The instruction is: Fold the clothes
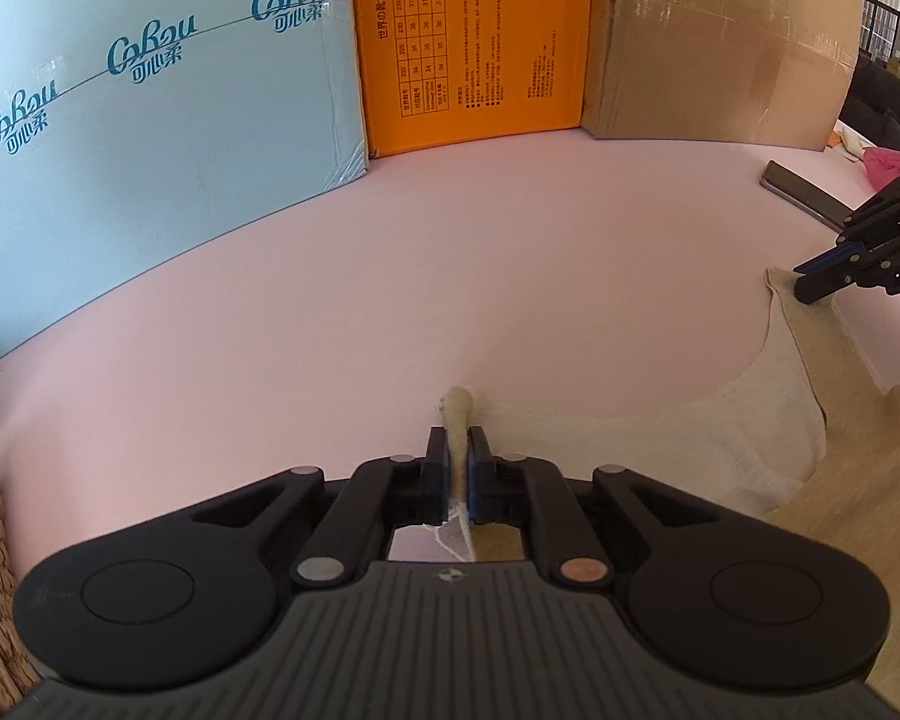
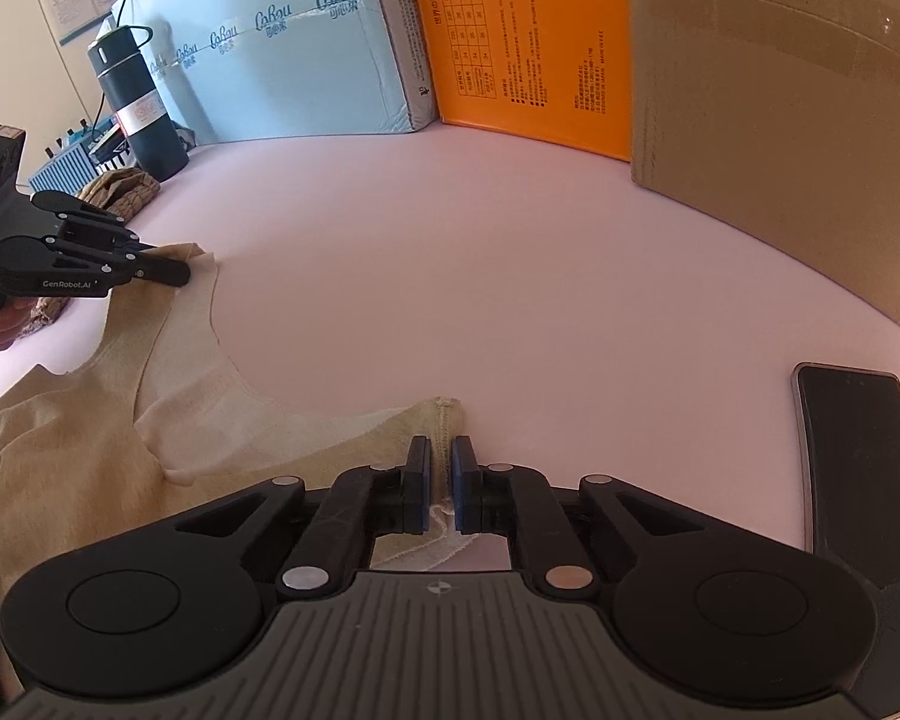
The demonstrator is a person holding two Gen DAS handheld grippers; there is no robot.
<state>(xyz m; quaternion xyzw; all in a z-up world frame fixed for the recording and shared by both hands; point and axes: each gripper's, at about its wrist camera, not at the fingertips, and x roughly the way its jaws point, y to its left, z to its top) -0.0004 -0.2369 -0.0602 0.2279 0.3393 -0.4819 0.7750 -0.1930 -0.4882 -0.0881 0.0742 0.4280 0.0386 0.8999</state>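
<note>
A beige sleeveless top [image 1: 840,480] lies spread on the pink table [image 1: 450,276], neckline toward the boxes. My left gripper [image 1: 459,438] is shut on one shoulder strap [image 1: 459,414], which sticks up bunched between the pads. In the right wrist view the same top [image 2: 90,450] stretches to the left, and my right gripper [image 2: 442,450] is shut on the other shoulder strap [image 2: 444,414], which lies flat past the fingertips. Each gripper also shows in the other view: the right gripper [image 1: 810,288] at far right, the left gripper [image 2: 174,273] at far left, held by a hand [image 2: 0,324].
A light blue carton [image 1: 150,90], an orange box [image 1: 474,42] and a brown cardboard box [image 1: 720,42] wall the table's far side. A dark phone [image 2: 852,450] lies right of my right gripper. A black flask [image 2: 138,108] and knitted brown cloth [image 2: 126,189] sit far left.
</note>
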